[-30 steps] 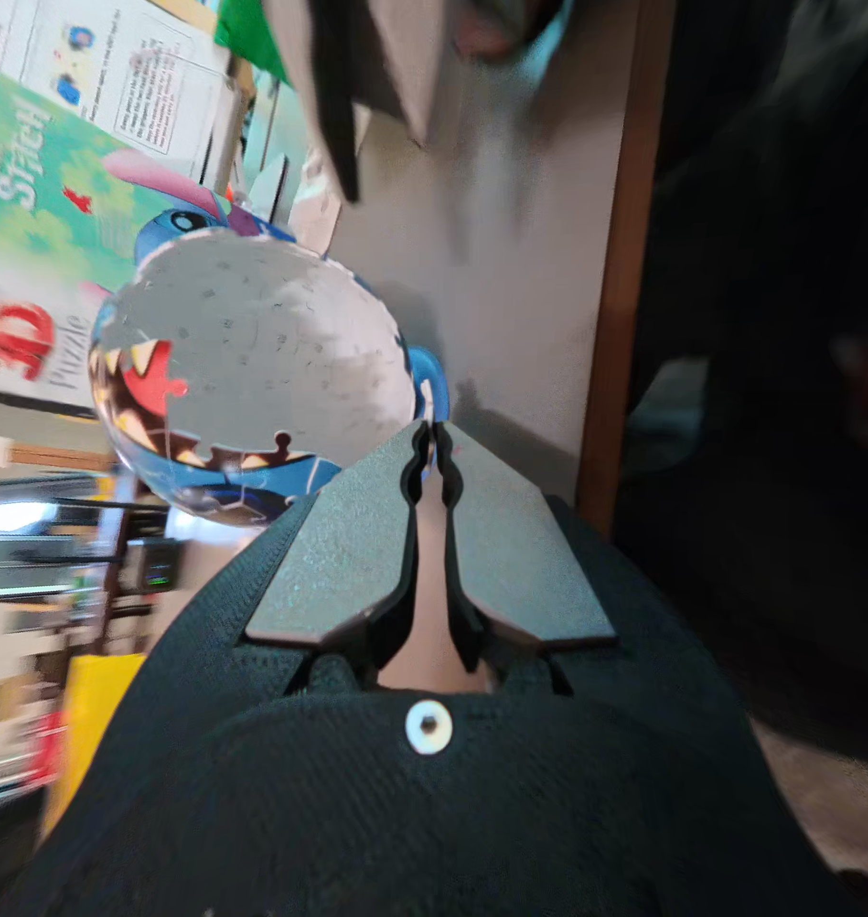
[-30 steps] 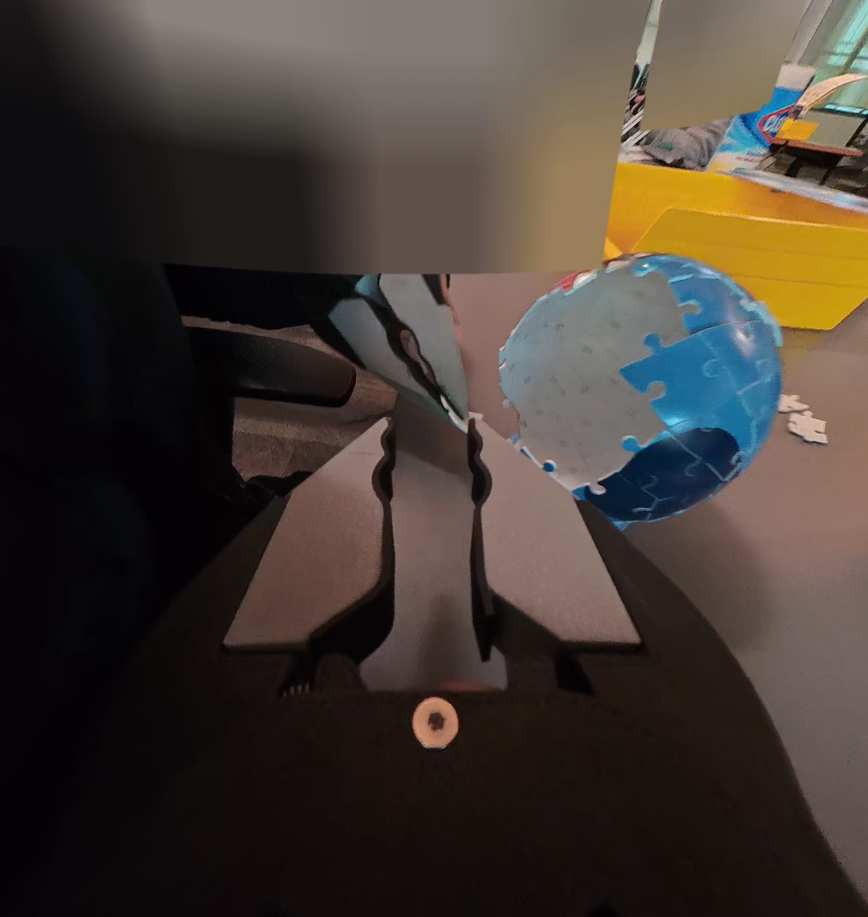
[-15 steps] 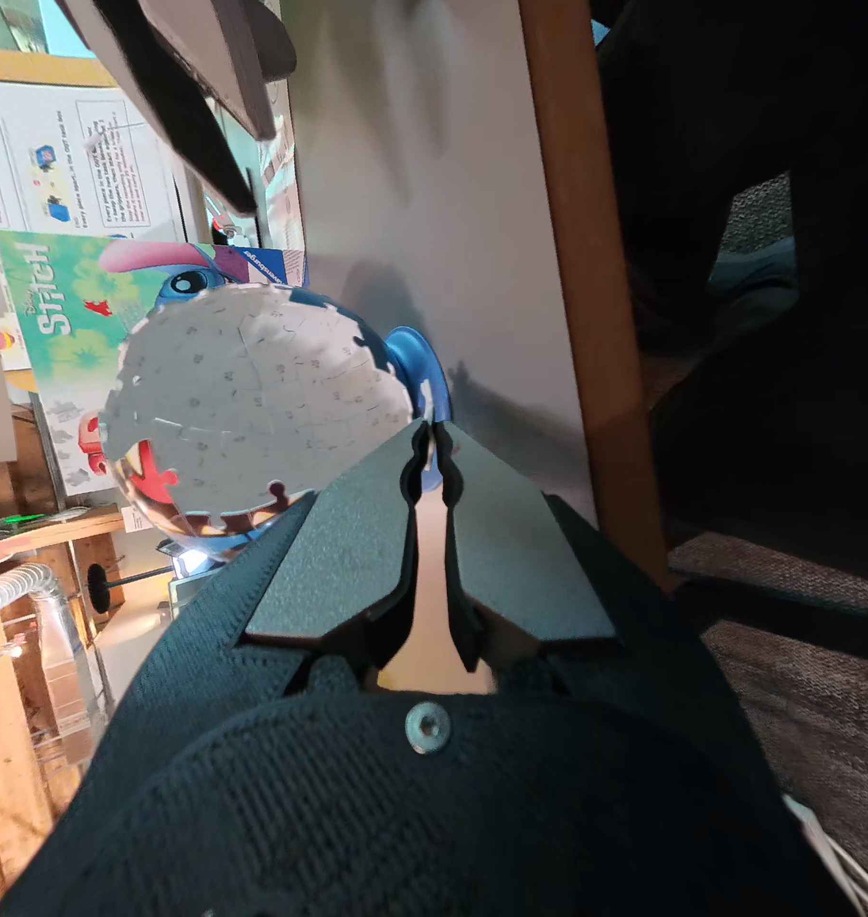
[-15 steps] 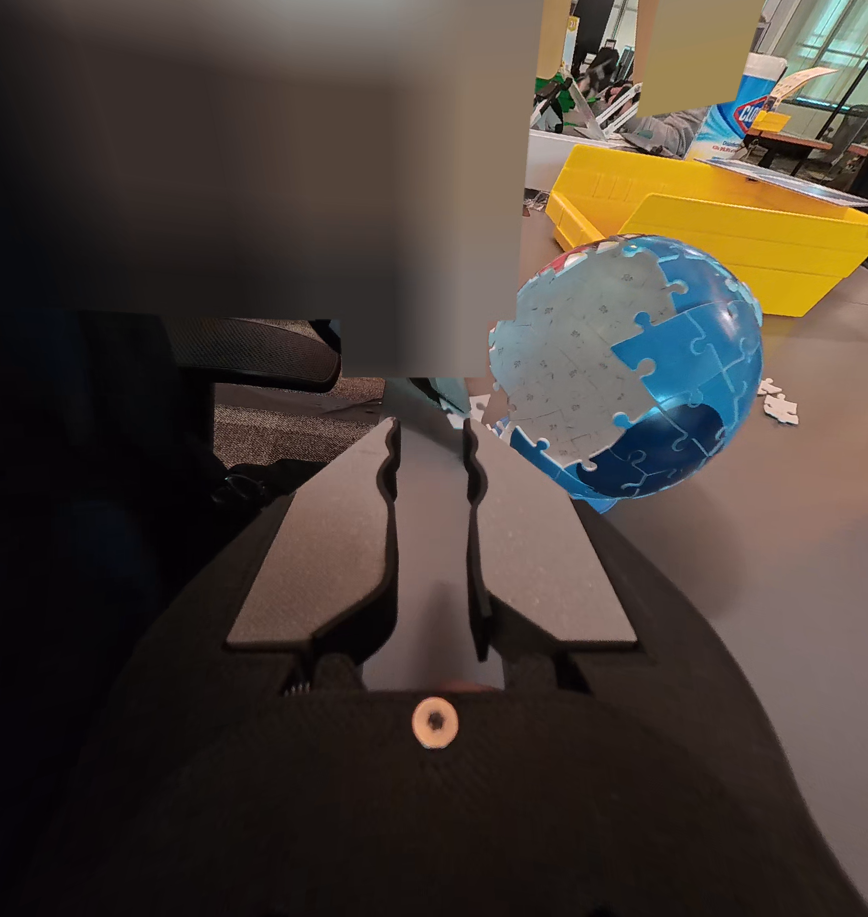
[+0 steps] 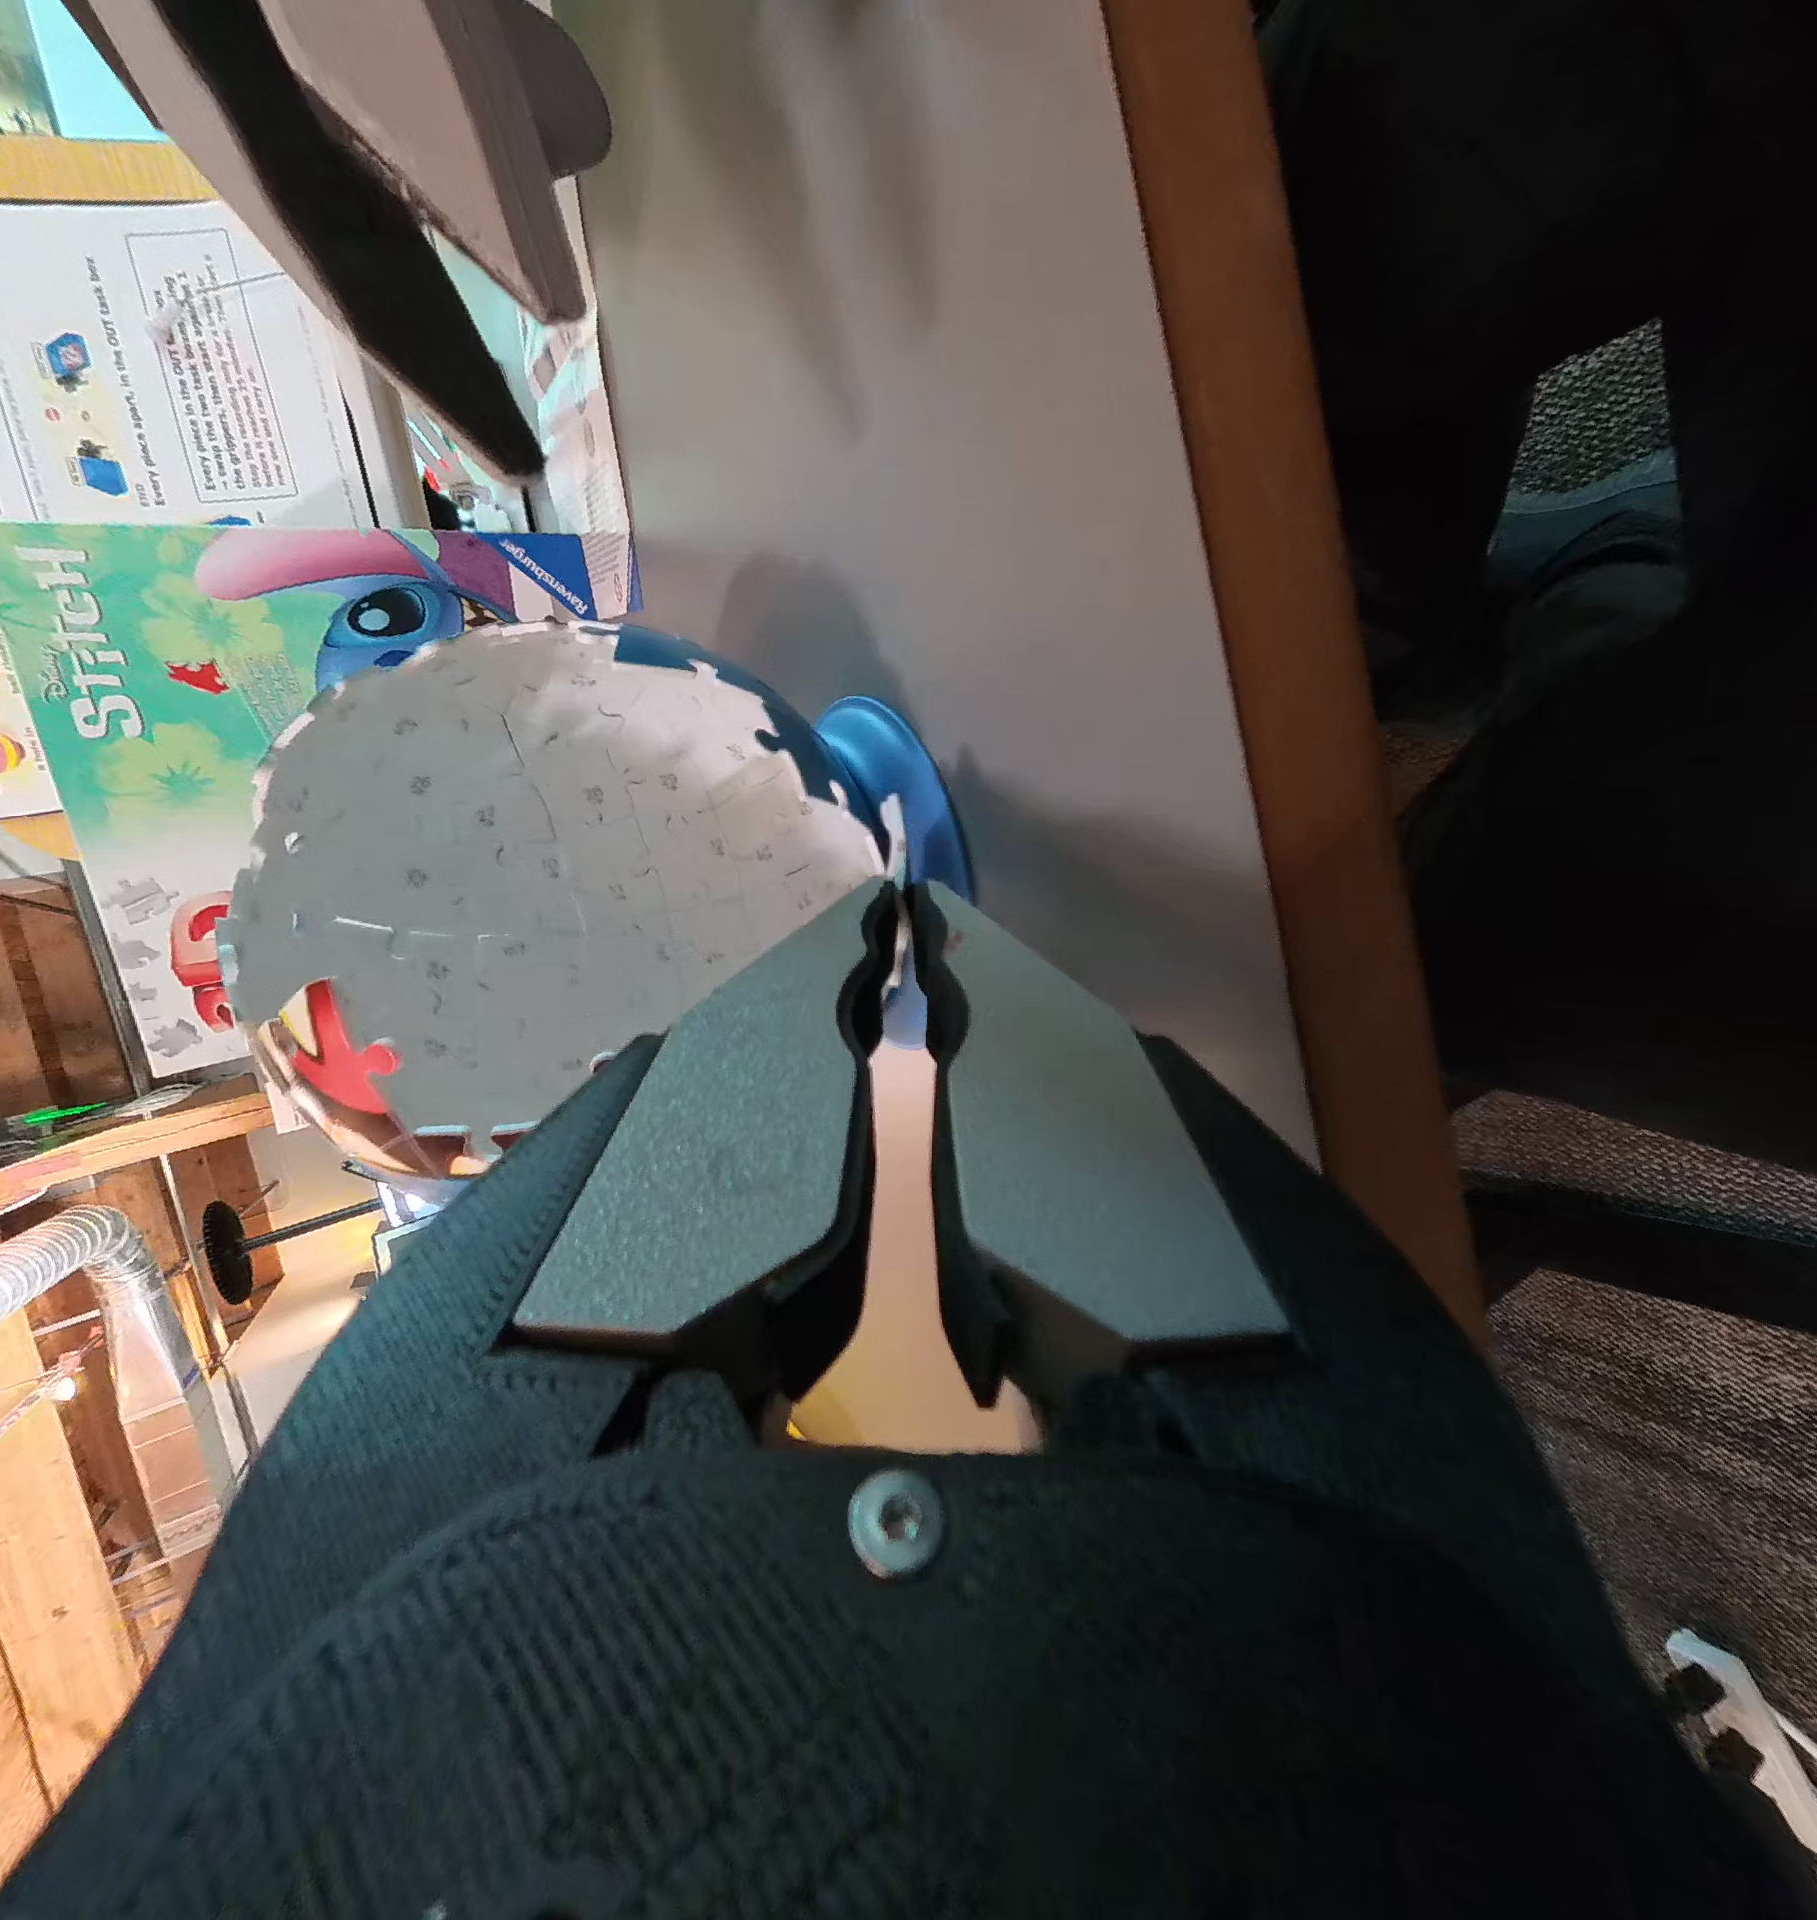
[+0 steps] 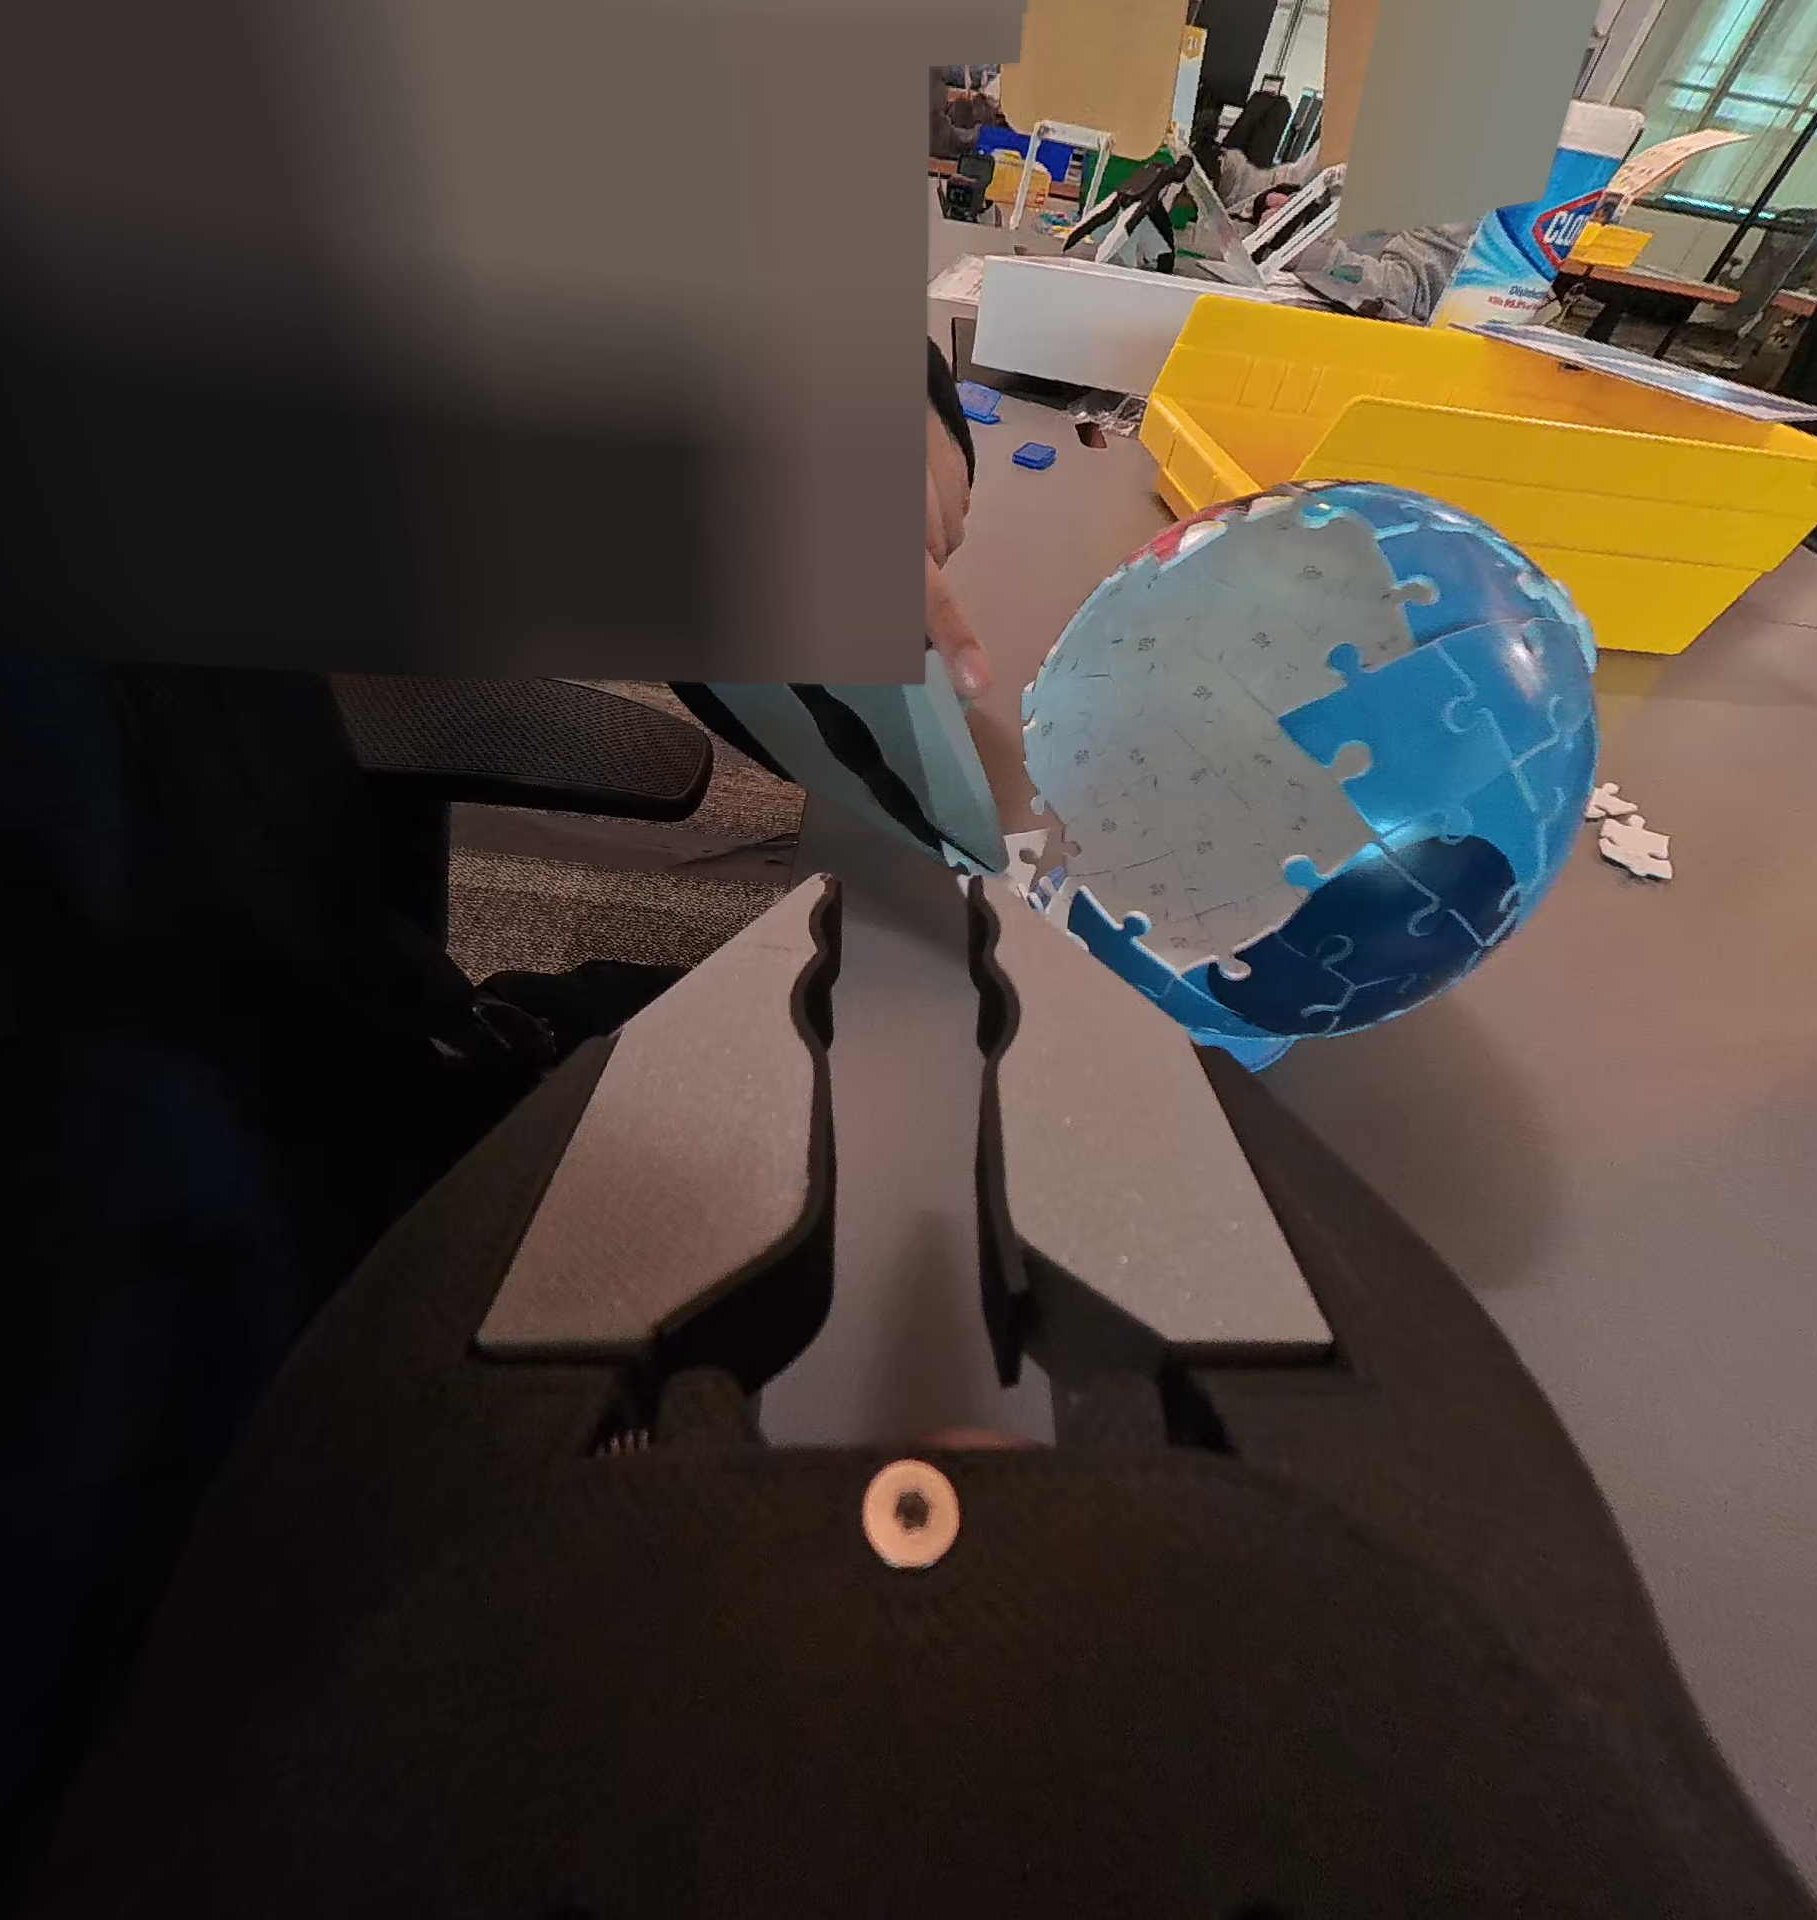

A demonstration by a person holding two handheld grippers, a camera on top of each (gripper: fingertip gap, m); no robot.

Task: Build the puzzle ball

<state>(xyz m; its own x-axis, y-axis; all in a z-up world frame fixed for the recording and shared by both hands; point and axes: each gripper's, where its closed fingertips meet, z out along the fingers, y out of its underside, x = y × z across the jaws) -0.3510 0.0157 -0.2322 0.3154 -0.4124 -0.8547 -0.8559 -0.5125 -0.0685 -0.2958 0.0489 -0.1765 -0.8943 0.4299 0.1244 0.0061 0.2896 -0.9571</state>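
The puzzle ball (image 5: pixel 571 883) is a partly built hollow sphere. Its white numbered inner side faces me, with a blue outer shell behind it and a blue stand (image 5: pixel 883 769) on its far side. My left gripper (image 5: pixel 904 909) is shut on the ball's open rim and holds it tilted over the grey table (image 5: pixel 883 416). In the right wrist view the ball (image 6: pixel 1299 769) hangs to the right of my right gripper (image 6: pixel 899 894), which is open and empty. The left gripper (image 6: pixel 992 857) pinches a white rim piece (image 6: pixel 1034 842) just ahead of it.
The puzzle box (image 5: pixel 156 675) stands behind the ball. Two loose white pieces (image 6: pixel 1631 831) lie on the table to the right. Yellow bins (image 6: pixel 1506 468) and a white tray (image 6: pixel 1070 322) stand at the back. The table's wooden edge (image 5: pixel 1247 623) and a black chair armrest (image 6: pixel 530 748) are close by. Left tips to right tips: about 9 cm.
The left gripper has rolled and shifted with the ball still in it, so the ball sits higher and farther right in the right wrist view. The right gripper stays open.
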